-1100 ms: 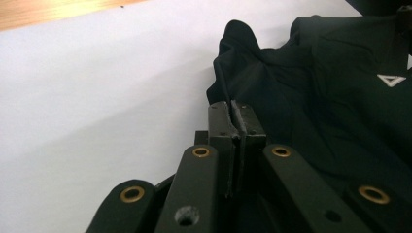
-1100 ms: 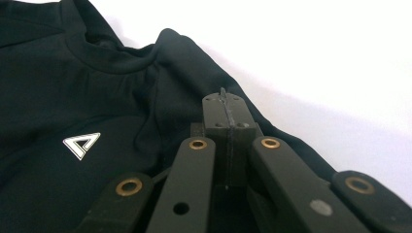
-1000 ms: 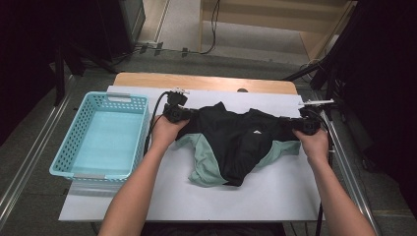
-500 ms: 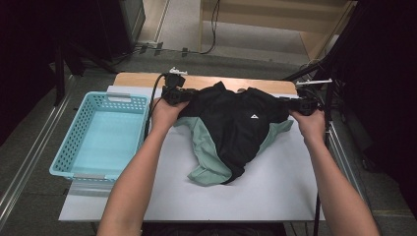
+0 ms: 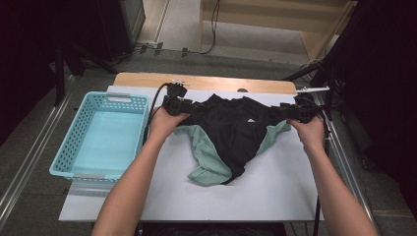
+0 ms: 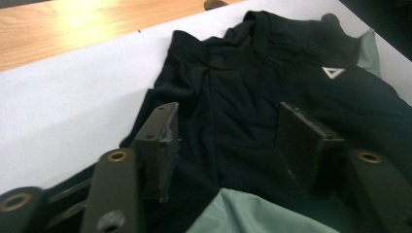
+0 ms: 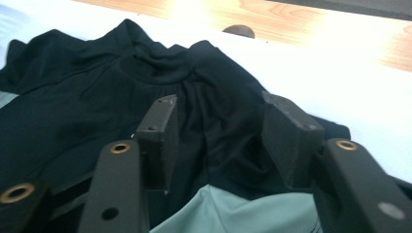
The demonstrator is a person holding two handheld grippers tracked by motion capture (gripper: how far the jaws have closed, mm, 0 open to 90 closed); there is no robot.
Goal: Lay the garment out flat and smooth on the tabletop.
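Observation:
A black shirt (image 5: 236, 132) with mint-green parts and a small white triangle logo lies spread on the white table top (image 5: 275, 191). My left gripper (image 5: 189, 109) rests at the shirt's left shoulder and my right gripper (image 5: 287, 114) at its right shoulder. In the left gripper view the shirt (image 6: 272, 73) lies slack under the left gripper (image 6: 228, 109), whose jaws have just been opening and stand apart. In the right gripper view the black fabric (image 7: 73, 97) bunches loosely between the jaws of the right gripper (image 7: 218, 104), which have also just been opening; the pads do not press on it.
A light blue plastic basket (image 5: 61, 155) stands at the table's left edge. A wooden strip (image 5: 206, 81) runs along the far edge, with a dark round hole (image 5: 242, 90) in it. Metal rails flank both sides of the table, and cables trail on the floor behind it.
Both hands carried the shirt's shoulders toward the far edge, pulling it taut. Both grippers' jaws then opened and let go of the fabric, which now lies slack.

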